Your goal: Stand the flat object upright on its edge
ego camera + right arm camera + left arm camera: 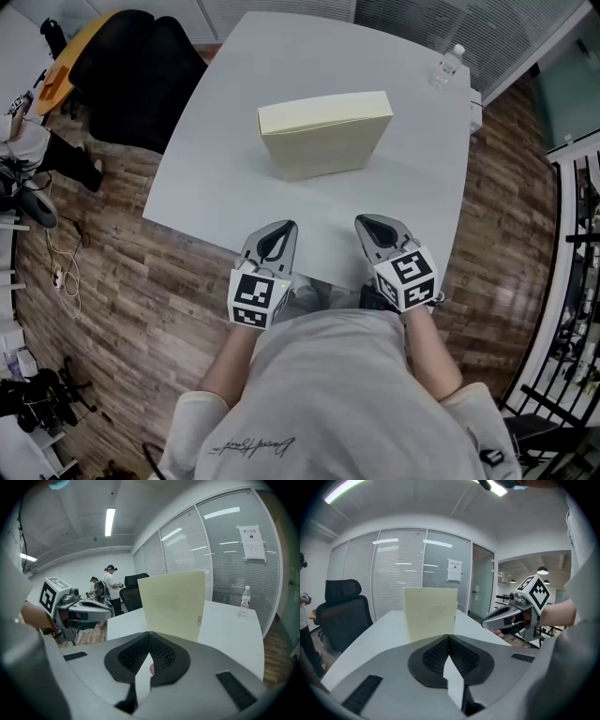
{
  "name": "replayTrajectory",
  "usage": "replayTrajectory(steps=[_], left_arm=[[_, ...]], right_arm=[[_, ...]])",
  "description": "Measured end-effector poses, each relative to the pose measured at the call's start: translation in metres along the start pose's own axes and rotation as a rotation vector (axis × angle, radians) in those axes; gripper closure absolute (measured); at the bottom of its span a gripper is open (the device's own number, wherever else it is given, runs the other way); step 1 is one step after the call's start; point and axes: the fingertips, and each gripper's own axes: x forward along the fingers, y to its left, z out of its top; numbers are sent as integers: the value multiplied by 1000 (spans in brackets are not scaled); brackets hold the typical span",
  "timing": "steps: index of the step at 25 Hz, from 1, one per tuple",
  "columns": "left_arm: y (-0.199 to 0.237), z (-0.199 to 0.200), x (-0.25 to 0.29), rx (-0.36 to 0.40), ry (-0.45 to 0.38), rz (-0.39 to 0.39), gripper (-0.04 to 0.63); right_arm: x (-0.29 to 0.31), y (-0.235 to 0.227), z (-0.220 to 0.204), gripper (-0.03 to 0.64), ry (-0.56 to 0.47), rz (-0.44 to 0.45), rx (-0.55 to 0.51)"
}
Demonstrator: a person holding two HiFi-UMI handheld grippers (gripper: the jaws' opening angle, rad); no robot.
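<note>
The yellow box (323, 131) sits in the middle of the white table (234, 187). It looks like it is already standing up on its thin edge, with its big flat sides facing toward the person and away. Its long side runs from left to right across the table, turned just a little.

The box is straight ahead of both grippers, well apart from them. The left gripper (278, 232) and the right gripper (375, 227) wait at the near edge of the table, close to the person's body. They look about the same way off from the box, one on each side. Both have their jaws pressed together, with nothing in them.

A water bottle (450, 64) stands at the far corner. A black chair (131, 70) is at the left.
</note>
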Motion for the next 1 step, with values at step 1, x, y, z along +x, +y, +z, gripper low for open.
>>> replayTrajectory(steps=[1], left_arm=[[0, 0, -1, 0, -1, 0, 584]], right_arm=[[0, 0, 0, 592, -1, -1, 0]])
